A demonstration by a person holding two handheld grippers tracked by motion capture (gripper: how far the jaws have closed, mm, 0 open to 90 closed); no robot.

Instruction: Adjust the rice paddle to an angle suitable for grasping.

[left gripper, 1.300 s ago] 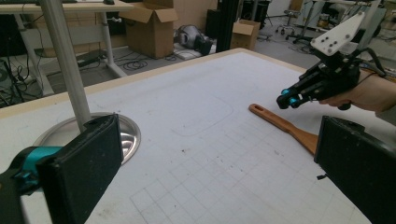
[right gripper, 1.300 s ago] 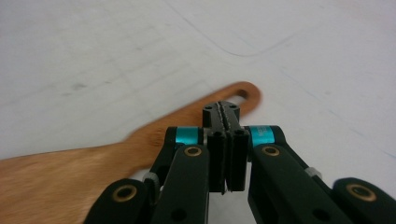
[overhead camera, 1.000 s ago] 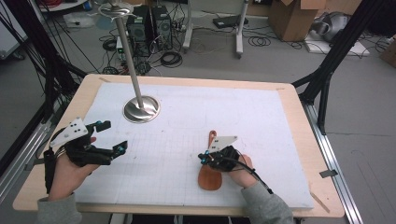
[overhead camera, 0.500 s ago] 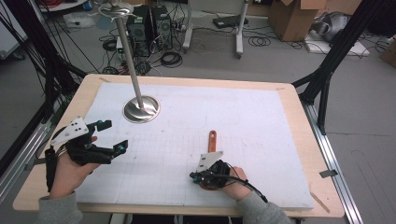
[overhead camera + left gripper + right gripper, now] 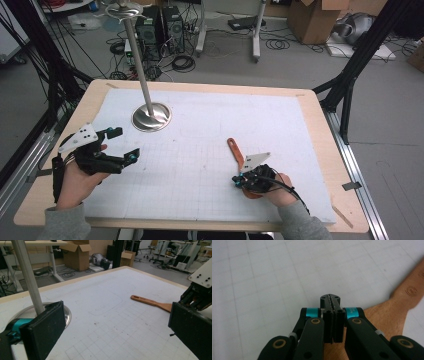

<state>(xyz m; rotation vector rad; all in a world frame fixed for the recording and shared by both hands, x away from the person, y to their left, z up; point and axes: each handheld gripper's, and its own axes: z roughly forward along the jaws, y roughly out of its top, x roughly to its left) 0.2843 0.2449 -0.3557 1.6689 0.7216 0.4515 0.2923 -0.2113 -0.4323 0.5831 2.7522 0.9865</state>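
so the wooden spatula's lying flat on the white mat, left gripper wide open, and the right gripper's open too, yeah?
Not quite: the right gripper is shut, its jaws pressed together with nothing between them, as the right gripper view shows. The rest holds: the wooden spatula lies flat on the white mat, and the left gripper is wide open.

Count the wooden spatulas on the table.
1: the spatula lies on the mat right of centre, its blade end under the right gripper. None seem hidden.
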